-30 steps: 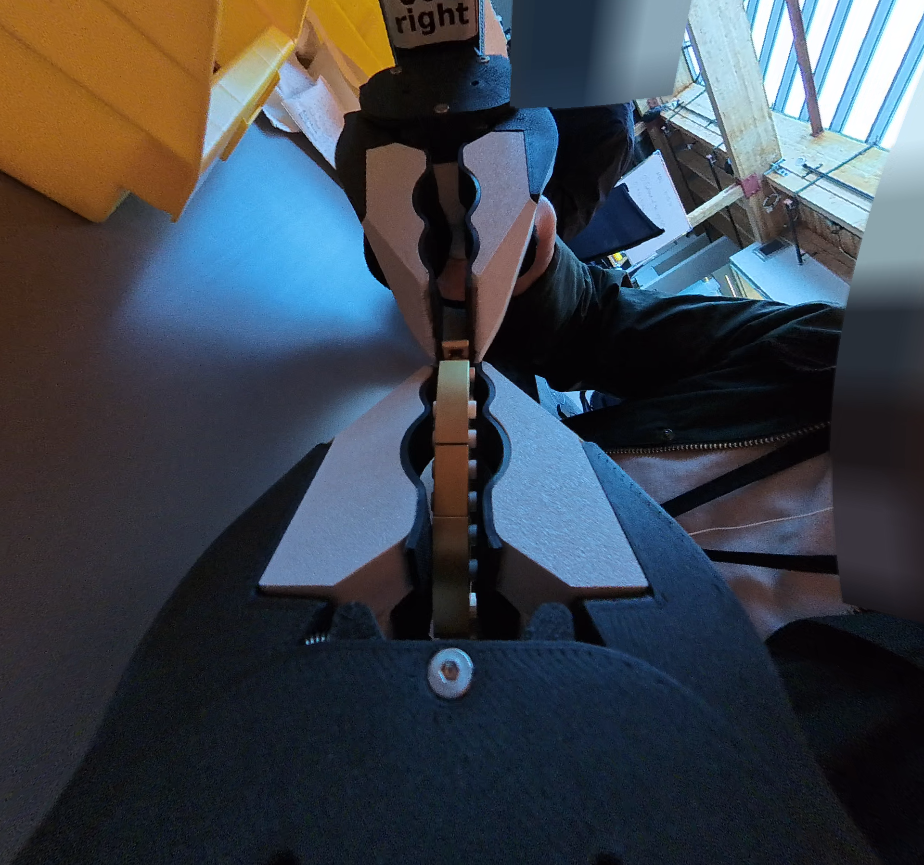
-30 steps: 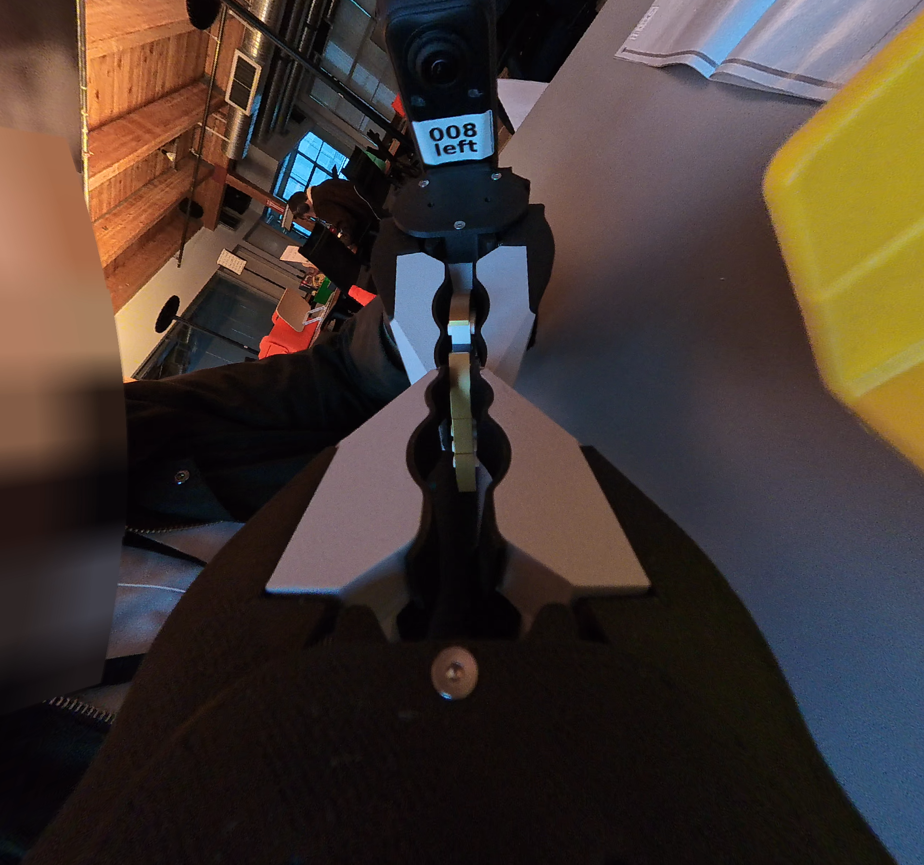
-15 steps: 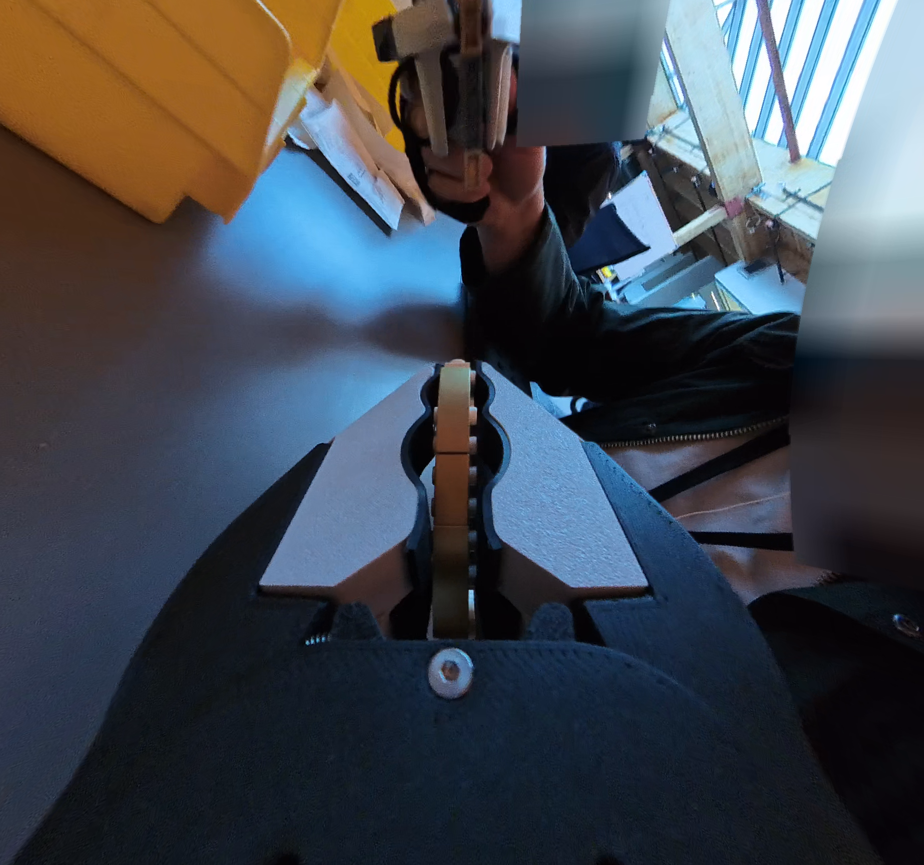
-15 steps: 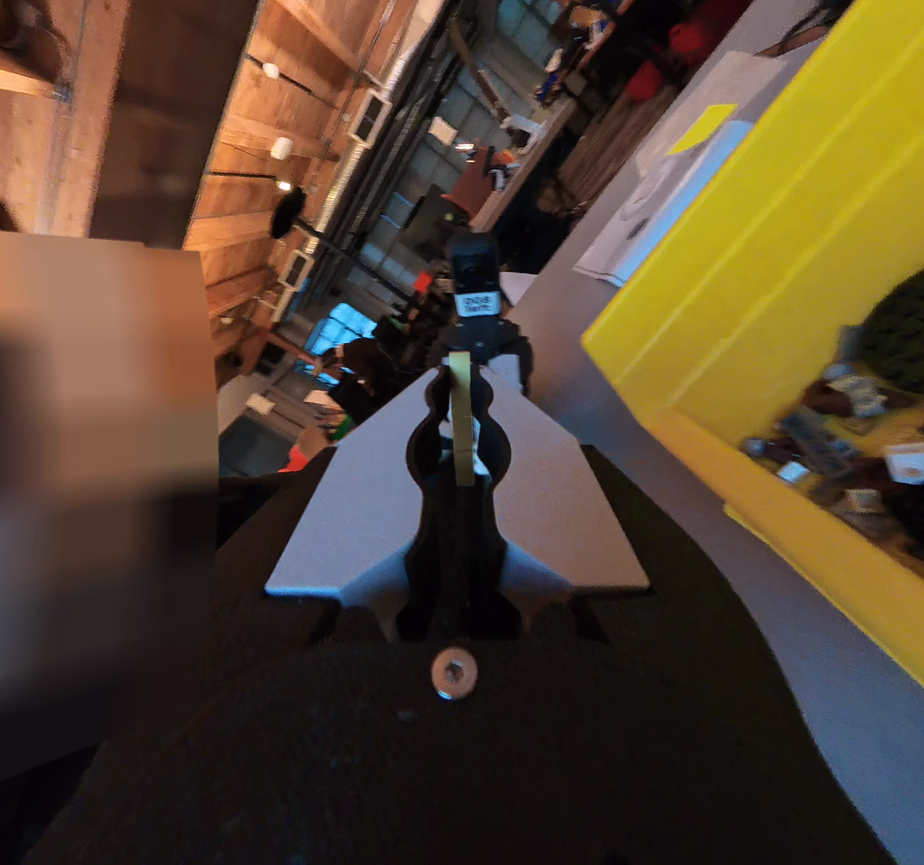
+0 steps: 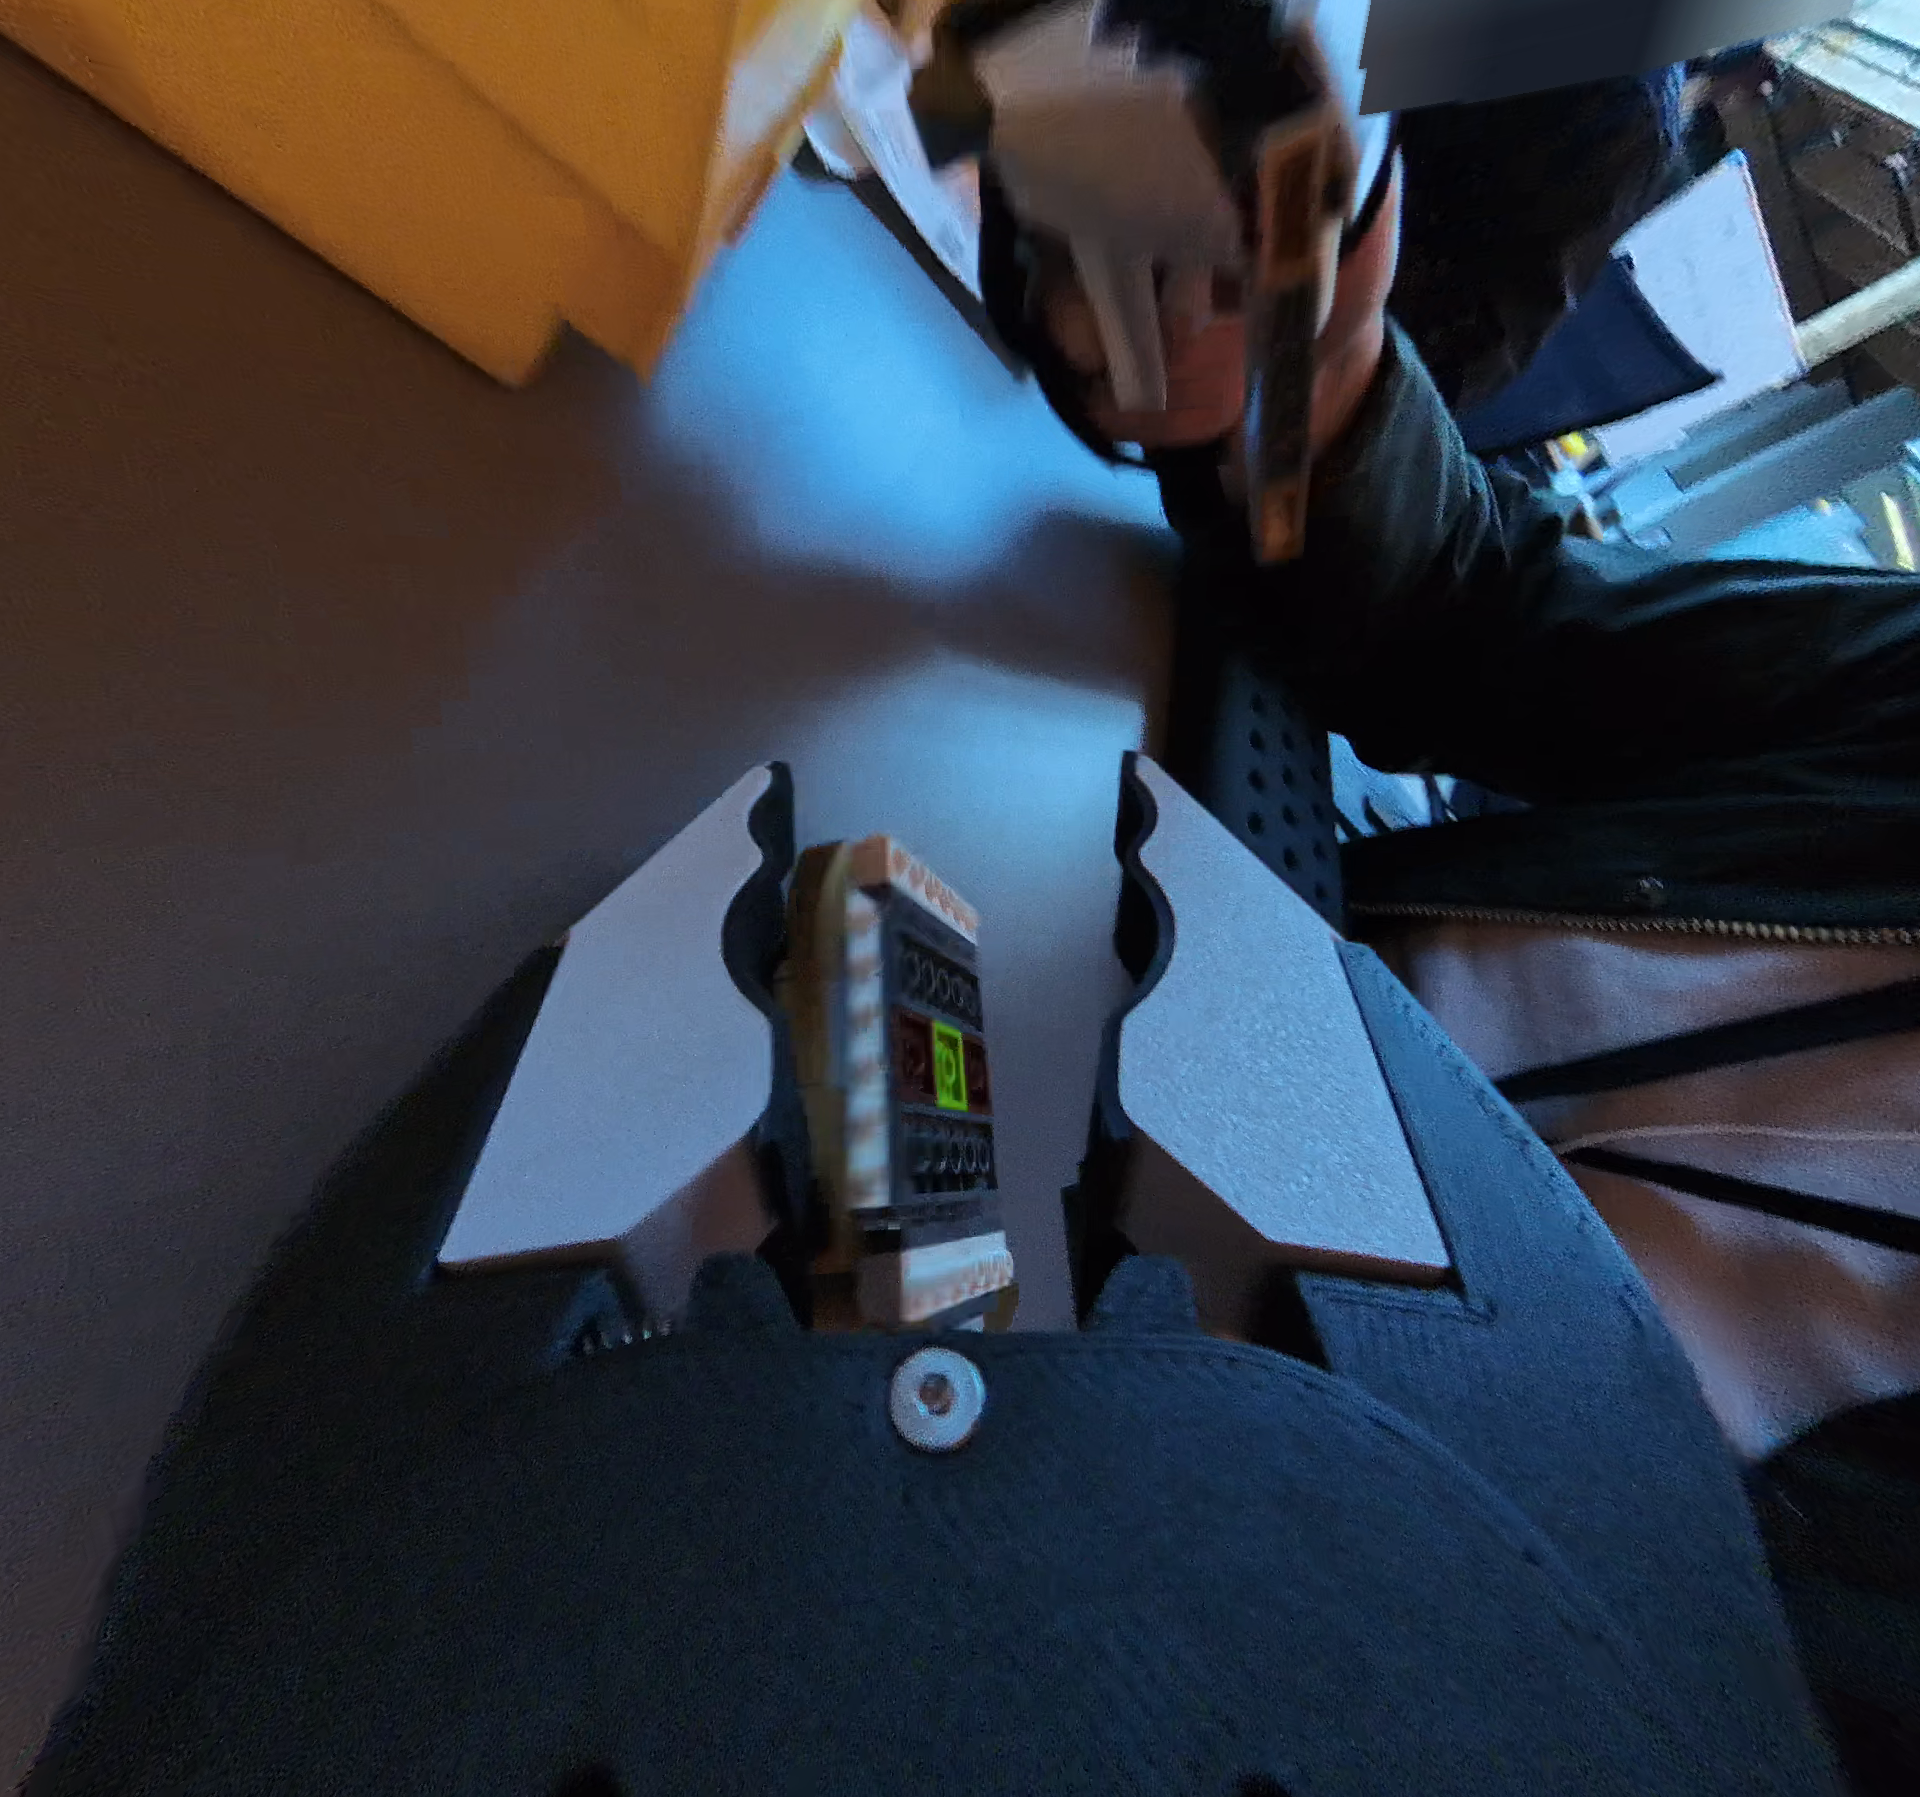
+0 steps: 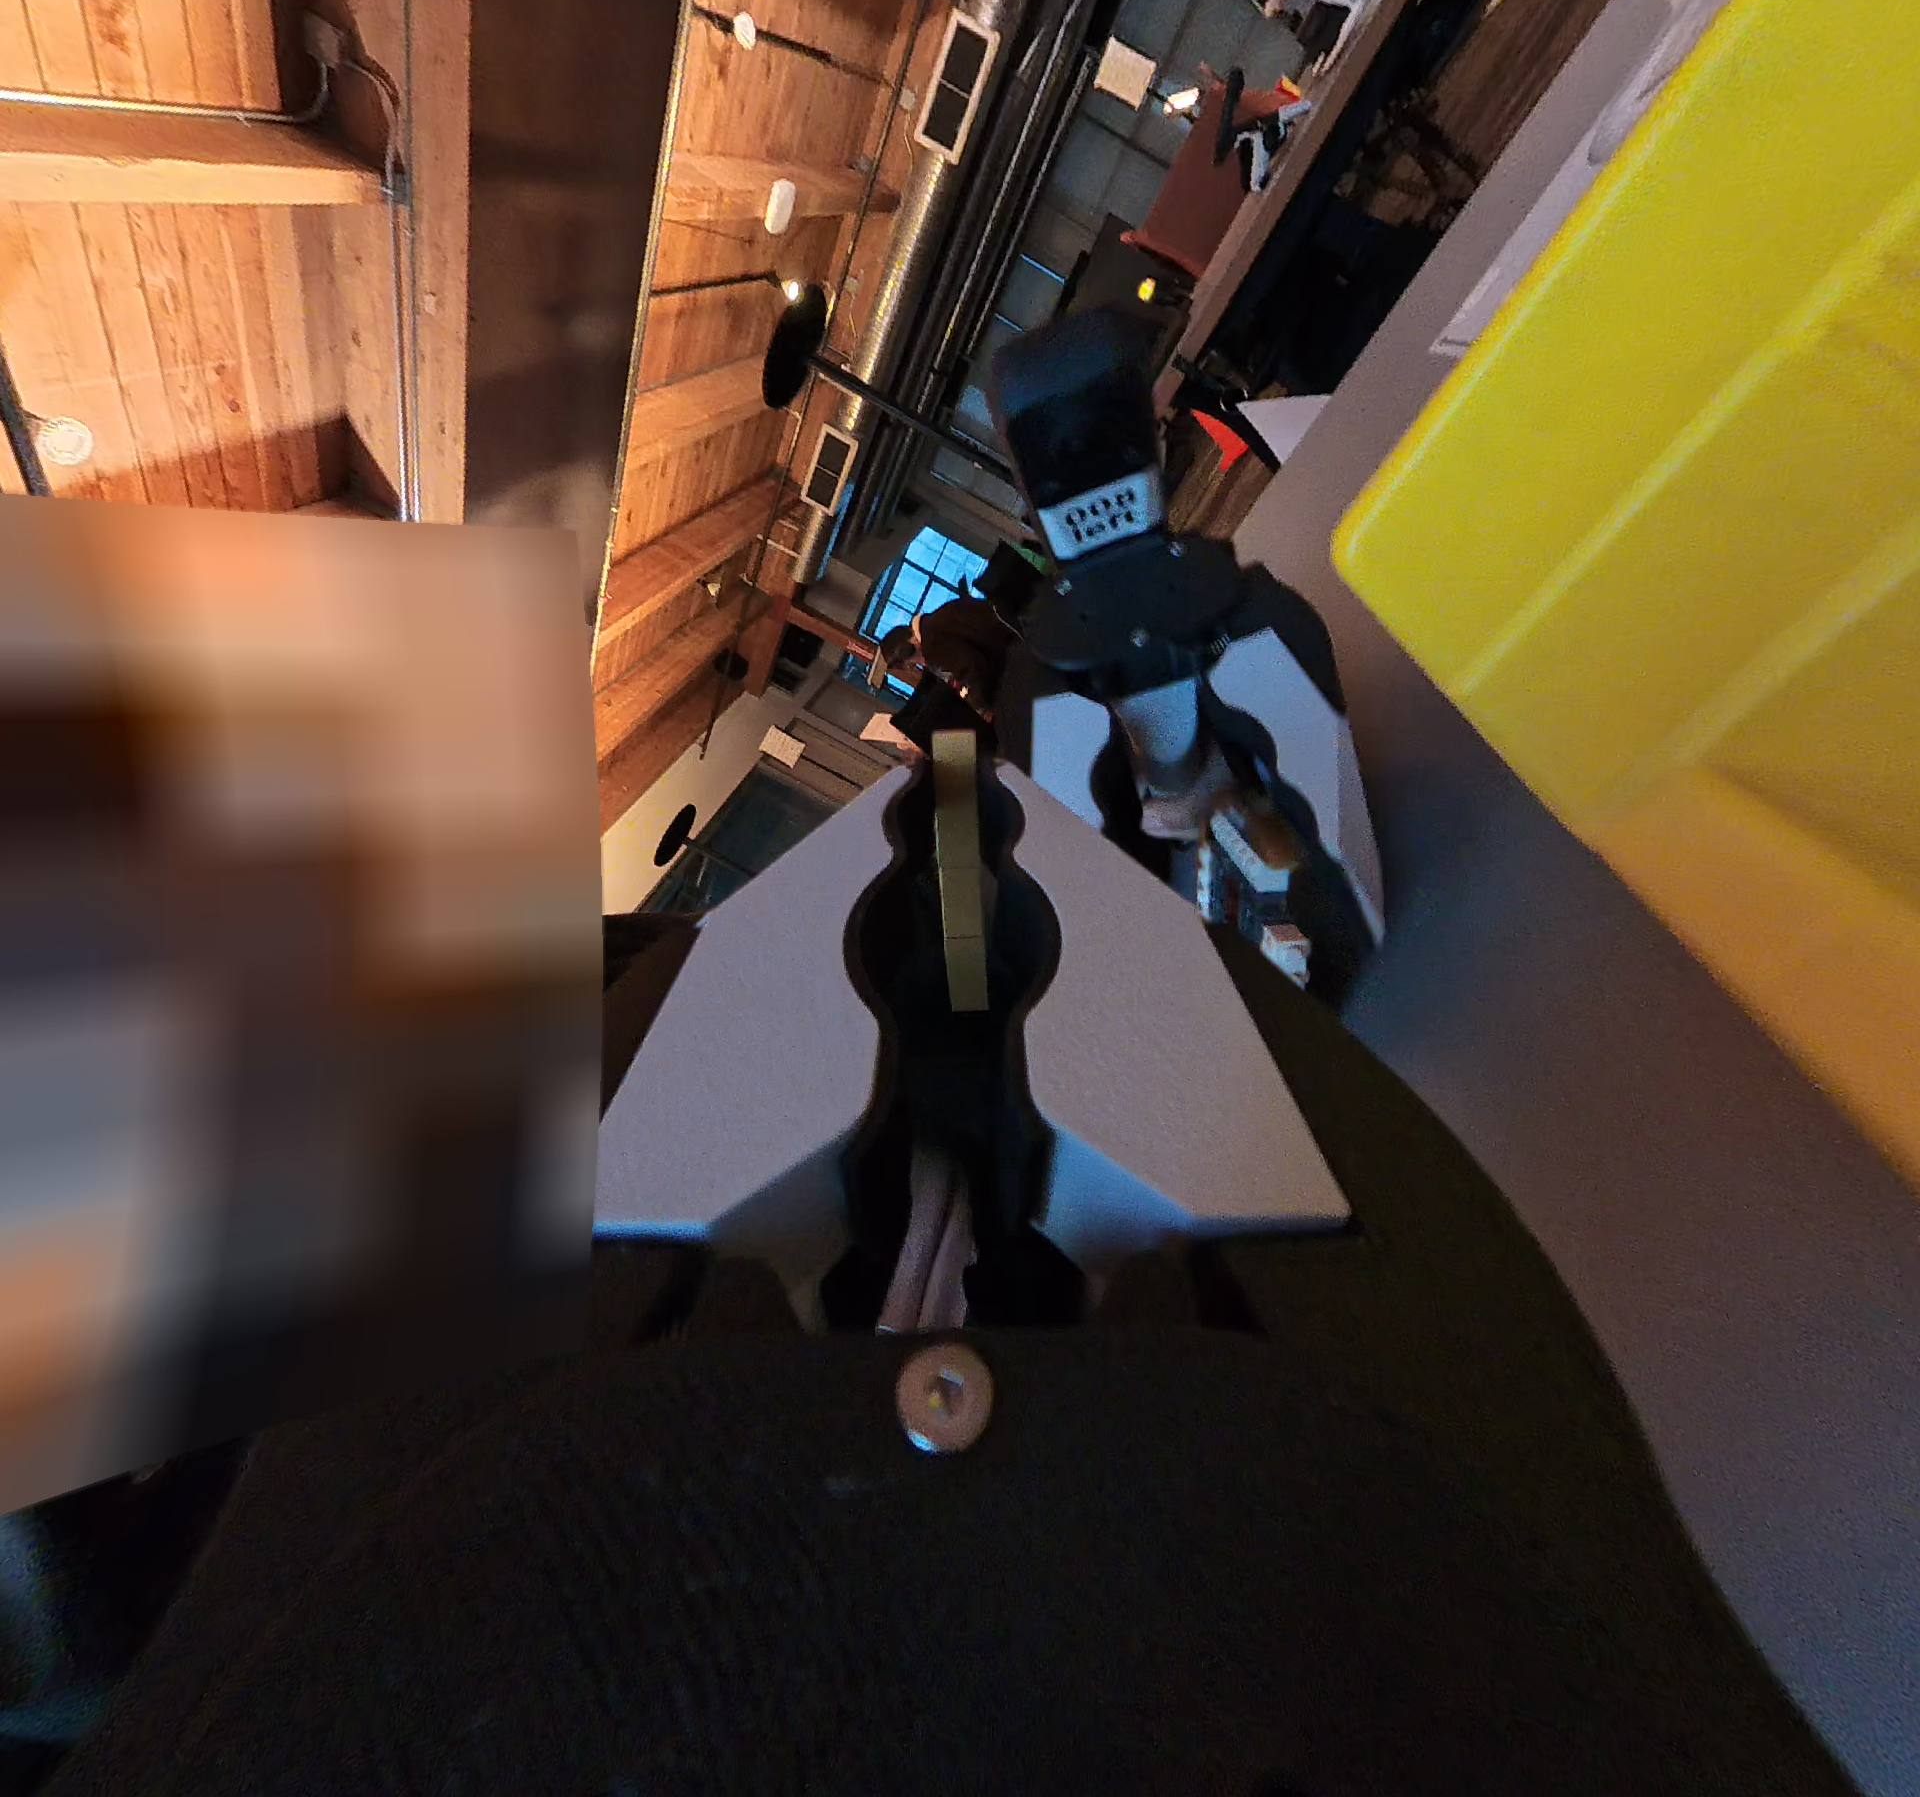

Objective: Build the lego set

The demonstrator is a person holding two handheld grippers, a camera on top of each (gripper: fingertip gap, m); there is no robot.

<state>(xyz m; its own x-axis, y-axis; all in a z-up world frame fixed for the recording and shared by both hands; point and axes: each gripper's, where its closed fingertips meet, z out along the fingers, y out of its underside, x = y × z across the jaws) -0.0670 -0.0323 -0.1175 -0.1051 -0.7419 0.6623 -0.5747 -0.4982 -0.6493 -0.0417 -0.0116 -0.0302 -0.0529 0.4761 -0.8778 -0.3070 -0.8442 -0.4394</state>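
My left gripper point(image 5: 951, 781) is open with its jaws wide apart. A lego assembly point(image 5: 904, 1072) with a grey studded face, a green tile and tan edges stands between them and leans on the left finger point(image 5: 644, 1051). My right gripper point(image 6: 954, 760) is shut on a thin olive lego plate point(image 6: 958, 874) held edge-on. In the left wrist view the right gripper point(image 5: 1205, 313) is blurred, up and to the right, with the plate point(image 5: 1288, 345) in it. The right wrist view shows the open left gripper point(image 6: 1231, 900) with the assembly point(image 6: 1242, 838) just beyond my fingertips, to the right.
Yellow bins point(image 5: 416, 85) stand on the grey table point(image 5: 312, 708), also close on the right in the right wrist view point(image 6: 1662, 397). Papers point(image 5: 894, 137) lie by the bins. A person's dark sleeve point(image 5: 1558, 656) crosses on the right. One gripper's finger ends stand about 9 centimetres off the other's.
The left gripper has opened, and the assembly now leans on its left finger with its studded face showing. The right gripper pulled away with the plate, then swung back nearer.
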